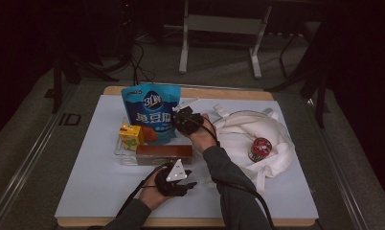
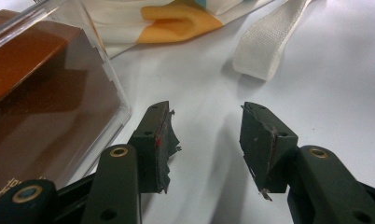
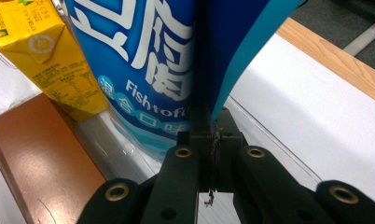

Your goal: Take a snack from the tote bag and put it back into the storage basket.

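A blue snack pouch (image 1: 151, 112) stands upright in a clear tray (image 1: 119, 149), beside a yellow drink carton (image 1: 131, 135) and behind a brown box (image 1: 164, 154). My right gripper (image 1: 176, 122) is shut on the pouch's right side edge. In the right gripper view, the jaws (image 3: 210, 140) pinch that blue edge (image 3: 232, 56), with the carton (image 3: 41, 51) and the brown box (image 3: 36, 158) at the left. My left gripper (image 1: 190, 178) hovers low near the tray's front right corner. Its jaws (image 2: 206, 140) are open over the bare white tabletop, with the brown box (image 2: 45, 102) at their left.
A white cloth bag (image 1: 277, 139) lies at the right with a red-lidded jar (image 1: 260, 148) on it. One of its straps (image 2: 269, 42) lies ahead of the left gripper. The white mat (image 1: 99, 187) rests on a wooden board (image 1: 229, 93).
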